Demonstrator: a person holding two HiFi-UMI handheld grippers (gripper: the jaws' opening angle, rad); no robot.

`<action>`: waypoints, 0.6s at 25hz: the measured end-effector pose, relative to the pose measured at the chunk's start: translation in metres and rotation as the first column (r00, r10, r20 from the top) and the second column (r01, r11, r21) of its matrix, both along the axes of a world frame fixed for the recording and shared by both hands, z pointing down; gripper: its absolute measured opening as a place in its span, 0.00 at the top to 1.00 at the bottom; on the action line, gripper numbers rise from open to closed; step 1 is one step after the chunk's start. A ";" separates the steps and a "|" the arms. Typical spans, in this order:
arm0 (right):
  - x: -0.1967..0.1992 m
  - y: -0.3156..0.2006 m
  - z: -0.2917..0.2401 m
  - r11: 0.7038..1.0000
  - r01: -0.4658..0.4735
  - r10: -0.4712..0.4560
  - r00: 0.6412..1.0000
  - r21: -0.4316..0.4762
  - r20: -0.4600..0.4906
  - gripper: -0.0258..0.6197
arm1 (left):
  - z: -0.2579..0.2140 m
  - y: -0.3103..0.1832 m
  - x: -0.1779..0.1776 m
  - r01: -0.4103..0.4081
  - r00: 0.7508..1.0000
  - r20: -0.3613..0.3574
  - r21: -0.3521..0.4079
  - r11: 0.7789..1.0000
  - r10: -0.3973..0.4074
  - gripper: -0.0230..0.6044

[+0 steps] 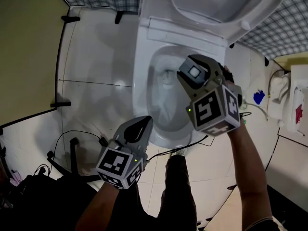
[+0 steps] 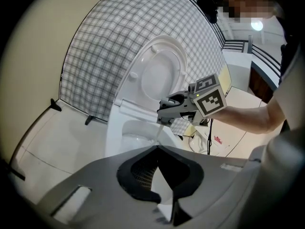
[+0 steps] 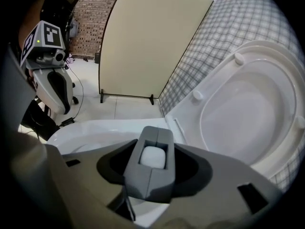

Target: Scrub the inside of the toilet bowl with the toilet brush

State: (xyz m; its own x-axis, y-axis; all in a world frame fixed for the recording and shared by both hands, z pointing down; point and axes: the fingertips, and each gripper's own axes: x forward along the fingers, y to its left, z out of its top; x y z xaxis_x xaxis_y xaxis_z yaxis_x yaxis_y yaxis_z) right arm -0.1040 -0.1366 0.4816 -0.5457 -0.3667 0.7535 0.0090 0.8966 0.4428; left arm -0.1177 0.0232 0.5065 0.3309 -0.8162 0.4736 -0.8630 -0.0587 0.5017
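The white toilet bowl (image 1: pixel 144 88) is open, its seat and lid (image 1: pixel 216 6) tipped up against the checked wall. My right gripper (image 1: pixel 186 76) hangs over the right side of the bowl, pointing down into it, shut on the grey block (image 3: pixel 152 168) at the top of the toilet brush. A pale brush handle (image 2: pixel 159 130) runs from its jaws (image 2: pixel 163 119) down into the bowl; the brush head is hard to make out. My left gripper (image 1: pixel 143 123) stays at the bowl's front left rim, jaws together, holding nothing.
A beige partition (image 1: pixel 29 47) on black feet stands at the left. Black cables (image 1: pixel 72 138) trail over the white tiles by the toilet's front. A white fixture with a blue item (image 1: pixel 259 97) sits at the right. The person's dark trouser leg (image 1: pixel 178 186) is below the bowl.
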 end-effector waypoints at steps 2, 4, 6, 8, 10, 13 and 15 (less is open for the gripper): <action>0.005 0.005 0.001 0.999 0.011 -0.013 0.999 -0.036 -0.032 0.61 | -0.002 0.000 0.002 -0.005 1.000 -0.002 0.004 1.000 0.005 0.95; 0.009 0.009 0.001 0.998 0.025 -0.029 0.997 -0.065 -0.066 0.61 | -0.005 -0.001 0.002 -0.006 1.000 -0.002 0.008 1.000 0.006 0.95; 0.013 0.014 0.000 0.995 0.040 -0.048 0.994 -0.087 -0.100 0.61 | -0.008 -0.002 0.000 0.004 1.000 -0.003 0.015 1.000 -0.004 0.95; 0.019 0.020 -0.001 0.993 0.047 -0.062 0.989 -0.108 -0.135 0.62 | -0.011 -0.003 -0.001 0.011 1.000 -0.006 0.024 1.000 -0.011 0.95; 0.025 0.026 -0.001 0.990 0.055 -0.076 0.983 -0.128 -0.167 0.62 | -0.014 -0.003 -0.002 0.013 1.000 -0.007 0.032 0.999 -0.013 0.95; 0.033 0.035 -0.001 0.984 0.061 -0.094 0.976 -0.166 -0.199 0.62 | -0.020 -0.003 -0.001 0.010 1.000 -0.008 0.042 0.999 -0.010 0.95; 0.037 0.042 -0.001 0.980 0.061 -0.102 0.972 -0.191 -0.210 0.62 | -0.022 -0.002 0.001 0.014 1.000 -0.016 0.042 0.999 -0.013 0.95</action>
State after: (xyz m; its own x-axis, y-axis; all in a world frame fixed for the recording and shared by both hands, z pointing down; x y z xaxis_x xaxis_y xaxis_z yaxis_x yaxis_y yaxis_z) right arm -0.0667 -0.0941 0.4802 -0.3831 -0.1732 0.9073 0.1636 0.9540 0.2512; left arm -0.1163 0.0214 0.4842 0.3266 -0.8397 0.4338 -0.8560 -0.0681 0.5125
